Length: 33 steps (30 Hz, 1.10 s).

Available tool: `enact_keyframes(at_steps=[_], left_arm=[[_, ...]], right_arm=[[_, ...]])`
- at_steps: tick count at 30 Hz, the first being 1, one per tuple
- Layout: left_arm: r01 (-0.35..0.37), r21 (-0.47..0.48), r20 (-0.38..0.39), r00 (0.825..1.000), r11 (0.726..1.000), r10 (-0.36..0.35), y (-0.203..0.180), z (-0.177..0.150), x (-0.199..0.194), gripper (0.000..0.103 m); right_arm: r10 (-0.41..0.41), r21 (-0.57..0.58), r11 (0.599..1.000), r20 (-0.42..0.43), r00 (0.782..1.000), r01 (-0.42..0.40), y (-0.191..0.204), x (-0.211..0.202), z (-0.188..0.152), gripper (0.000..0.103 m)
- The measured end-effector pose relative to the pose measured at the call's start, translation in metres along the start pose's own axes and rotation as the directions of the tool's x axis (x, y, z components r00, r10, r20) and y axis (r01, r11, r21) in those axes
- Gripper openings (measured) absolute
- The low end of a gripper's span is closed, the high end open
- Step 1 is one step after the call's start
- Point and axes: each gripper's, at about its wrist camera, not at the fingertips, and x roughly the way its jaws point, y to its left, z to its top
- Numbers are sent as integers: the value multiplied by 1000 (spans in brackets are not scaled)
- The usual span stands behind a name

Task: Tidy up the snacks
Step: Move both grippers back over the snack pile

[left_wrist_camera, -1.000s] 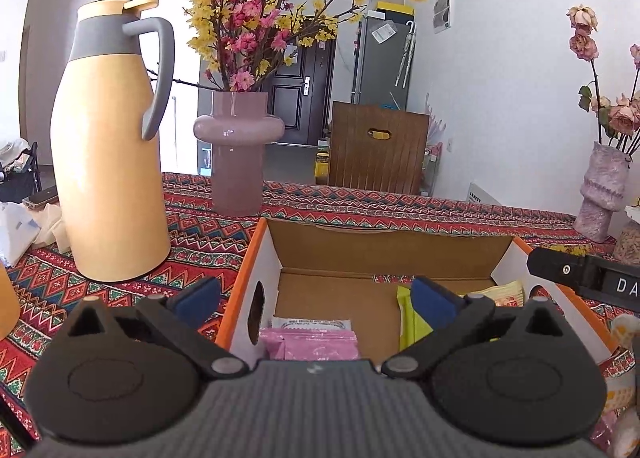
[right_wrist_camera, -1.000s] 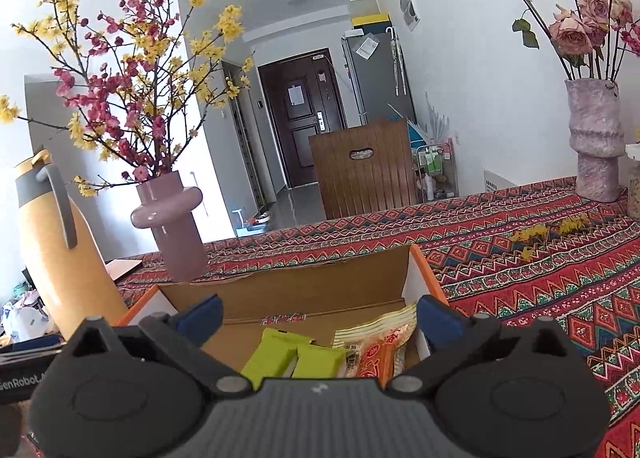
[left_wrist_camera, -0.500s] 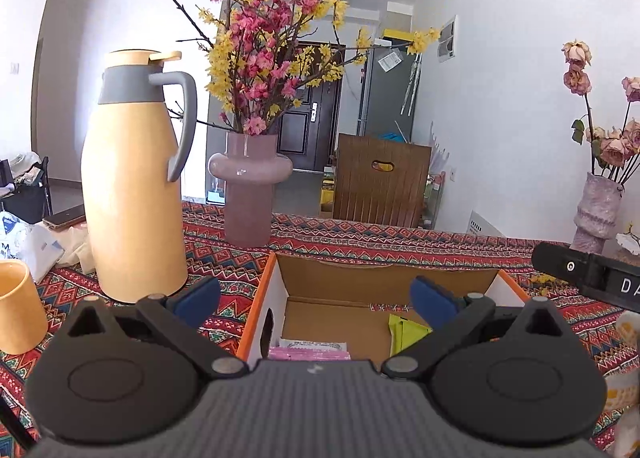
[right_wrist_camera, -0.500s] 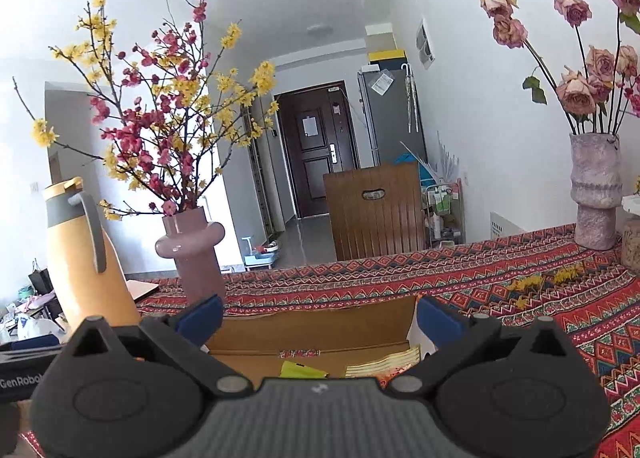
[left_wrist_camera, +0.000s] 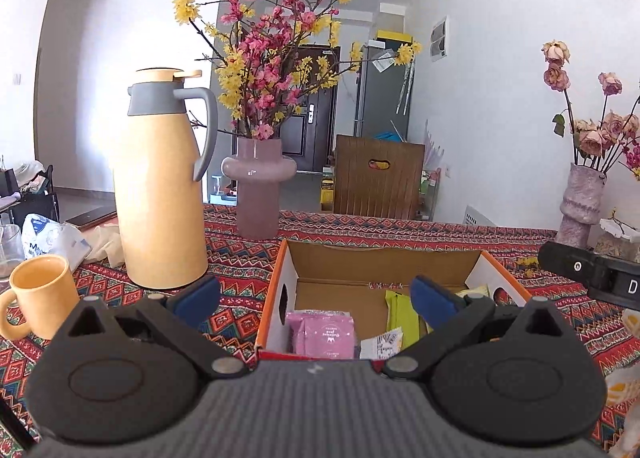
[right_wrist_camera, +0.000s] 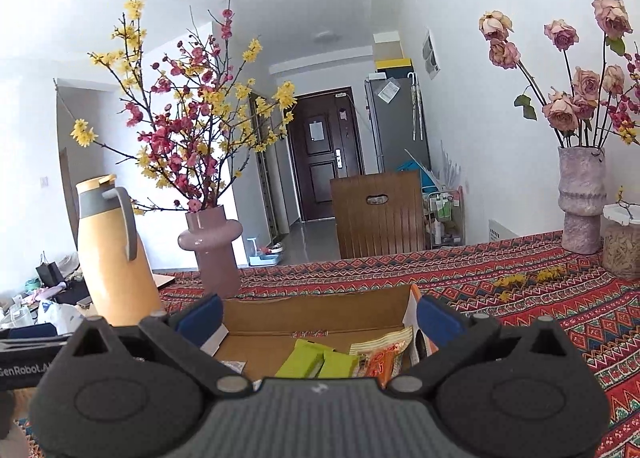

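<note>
1. The room had white walls and a dark door at the back, and the table (left_wrist_camera: 400, 234) was covered with a red patterned cloth.
2. In the left wrist view, a cardboard box (left_wrist_camera: 276, 294) stood open in the lower middle of the frame, on the table.
3. Inside the box, a pink snack packet (left_wrist_camera: 326, 336) lay at the lower left and a green snack packet (left_wrist_camera: 400, 316) stood to its right.
4. The left gripper (left_wrist_camera: 314, 296) hung in front of the box, its fingers (left_wrist_camera: 196, 296) spread wide apart and holding nothing.
5. A yellow thermos jug (left_wrist_camera: 160, 194) stood in the left part of that frame, with a yellow mug (left_wrist_camera: 40, 296) at the lower left edge.
6. A pink vase (left_wrist_camera: 258, 188) with red and yellow blossoms stood behind the box, near the centre.
7. In the right wrist view, the right gripper (right_wrist_camera: 320, 316) was also released, its fingers (right_wrist_camera: 438, 320) wide apart over the near end of the box (right_wrist_camera: 312, 316).
8. There the green packets (right_wrist_camera: 316, 362) lay beside an orange snack packet (right_wrist_camera: 380, 356), in the lower middle.
9. A grey-pink vase of roses (right_wrist_camera: 580, 202) stood at the right side.
</note>
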Motion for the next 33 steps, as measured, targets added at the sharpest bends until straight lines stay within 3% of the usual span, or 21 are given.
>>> enact_keyframes(at_steps=[16, 33], left_arm=[[-3, 18, -88, 996, 1000, 4, 15, -40, -39, 103], [5, 29, -104, 995, 1000, -2, 32, -71, -78, 103]], right_arm=[[-35, -5, 999, -98, 995, 35, -5, -54, -53, 103], [-81, 21, 996, -180, 980, 86, -23, -98, -94, 103]])
